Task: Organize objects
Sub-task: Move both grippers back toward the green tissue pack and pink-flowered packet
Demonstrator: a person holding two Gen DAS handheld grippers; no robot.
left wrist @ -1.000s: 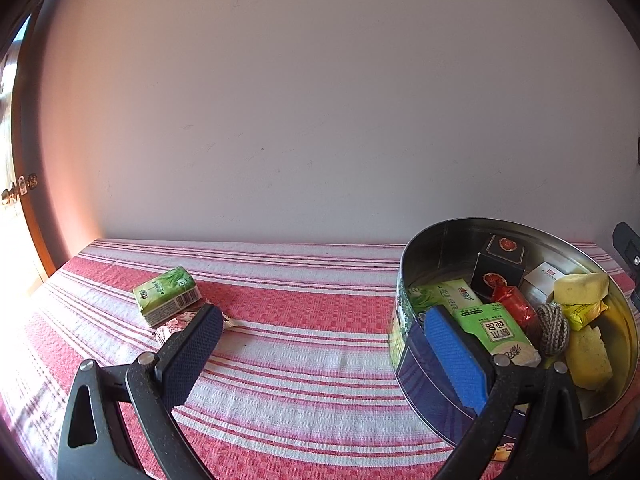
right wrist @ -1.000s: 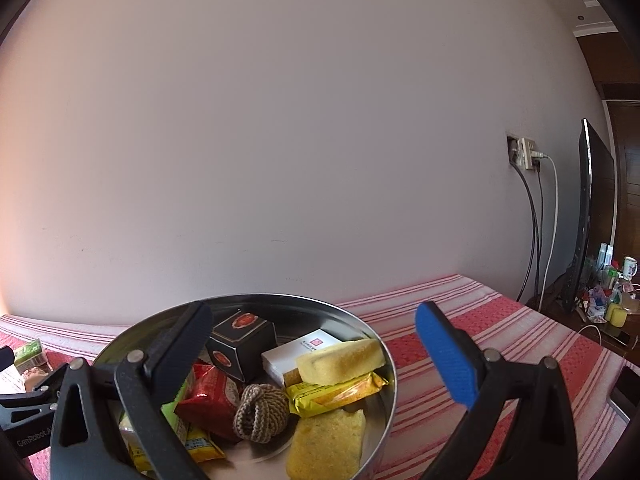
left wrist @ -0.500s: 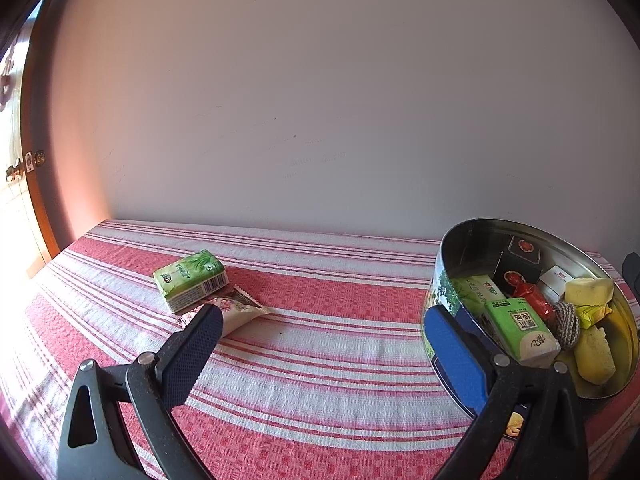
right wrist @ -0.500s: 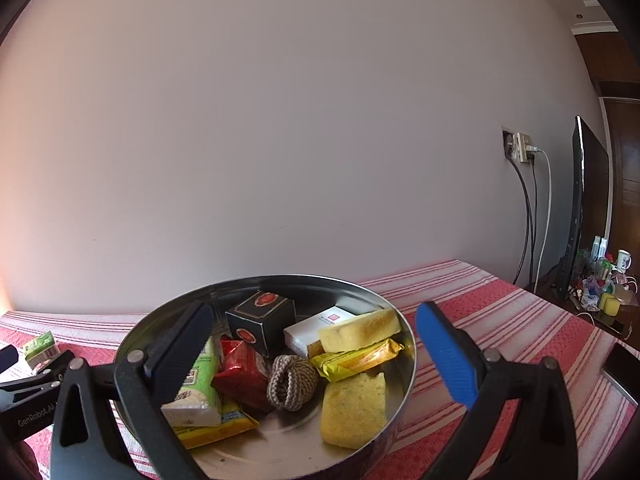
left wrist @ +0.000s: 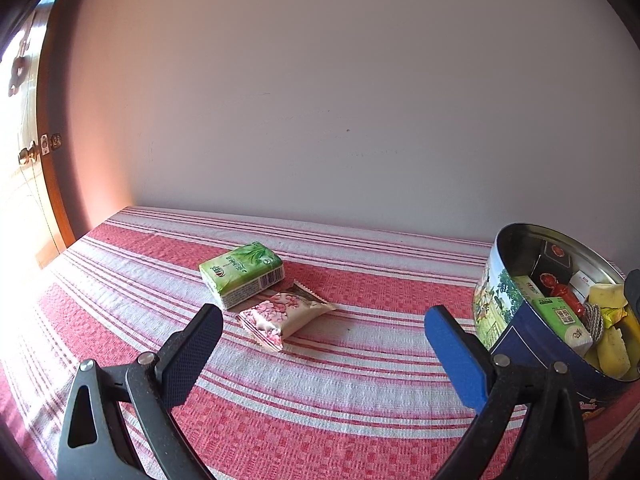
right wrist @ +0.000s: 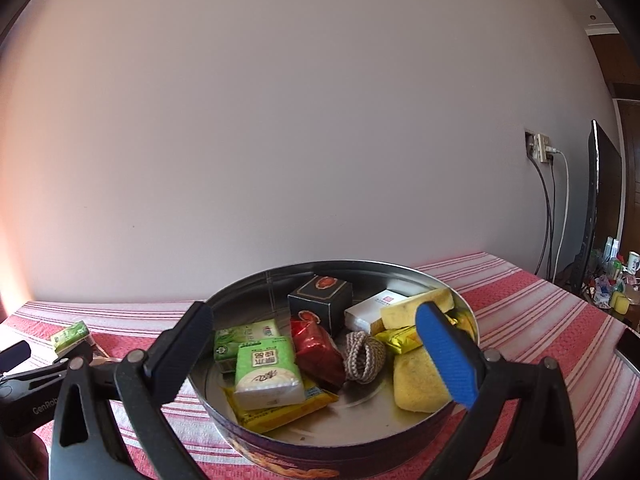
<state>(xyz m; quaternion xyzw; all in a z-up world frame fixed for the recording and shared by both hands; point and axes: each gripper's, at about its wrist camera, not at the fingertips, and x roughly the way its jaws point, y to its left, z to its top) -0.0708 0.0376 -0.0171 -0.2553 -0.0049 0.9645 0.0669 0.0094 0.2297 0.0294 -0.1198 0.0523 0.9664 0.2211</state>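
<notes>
A round metal tin [right wrist: 400,270] on the red-striped cloth holds several items: green tissue packs [right wrist: 266,372], a black box [right wrist: 320,300], a red packet [right wrist: 316,350], a rope knot [right wrist: 364,354], a white box and yellow sponges [right wrist: 418,380]. In the left wrist view the tin [left wrist: 506,312] is at the right. A green tissue pack [left wrist: 242,274] and a pink snack packet [left wrist: 286,314] lie on the cloth, just ahead of my open, empty left gripper [left wrist: 322,338]. My right gripper [right wrist: 314,344] is open and empty above the tin's near rim.
The striped table [left wrist: 360,372] runs to a plain wall behind. A wooden door with a knob [left wrist: 28,156] is at the far left. At the far right are a wall socket with cables [right wrist: 540,152], a dark screen [right wrist: 600,200] and small clutter.
My left gripper has swung left, away from the tin, bringing the green pack and pink packet to the middle of its view. My right gripper has drawn back and looks further down into the tin.
</notes>
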